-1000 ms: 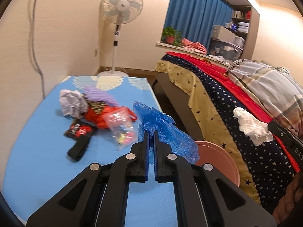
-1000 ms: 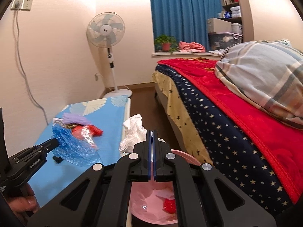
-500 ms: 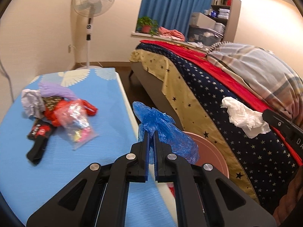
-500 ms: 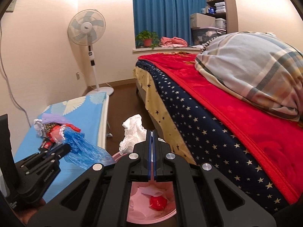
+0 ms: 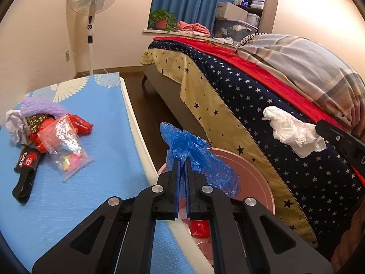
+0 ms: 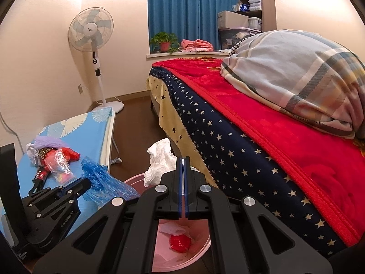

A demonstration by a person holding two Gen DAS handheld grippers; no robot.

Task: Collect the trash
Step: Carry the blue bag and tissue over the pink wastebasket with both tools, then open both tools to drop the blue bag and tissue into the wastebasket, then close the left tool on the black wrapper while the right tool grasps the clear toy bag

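My left gripper [image 5: 182, 161] is shut on a crumpled blue plastic bag [image 5: 196, 159] and holds it over the near rim of the pink bin [image 5: 255, 173]. In the right wrist view the left gripper [image 6: 87, 182] shows with the blue bag [image 6: 102, 182]. My right gripper [image 6: 183, 159] is shut on a crumpled white tissue [image 6: 159, 162] above the pink bin [image 6: 180, 255], which holds a red piece [image 6: 180, 243] and white paper. The tissue also shows in the left wrist view [image 5: 292, 134]. More trash [image 5: 52, 132] lies in a pile on the blue table [image 5: 68, 205].
A bed with a star-patterned cover [image 5: 251, 96] and a striped duvet [image 6: 296, 80] stands right of the bin. A standing fan [image 5: 92, 18] is by the back wall. Dark floor [image 5: 141, 96] runs between table and bed.
Both grippers have moved right, off the table and over the pink bin, still holding the blue bag and the white tissue. The bin's inside now shows under the right gripper.
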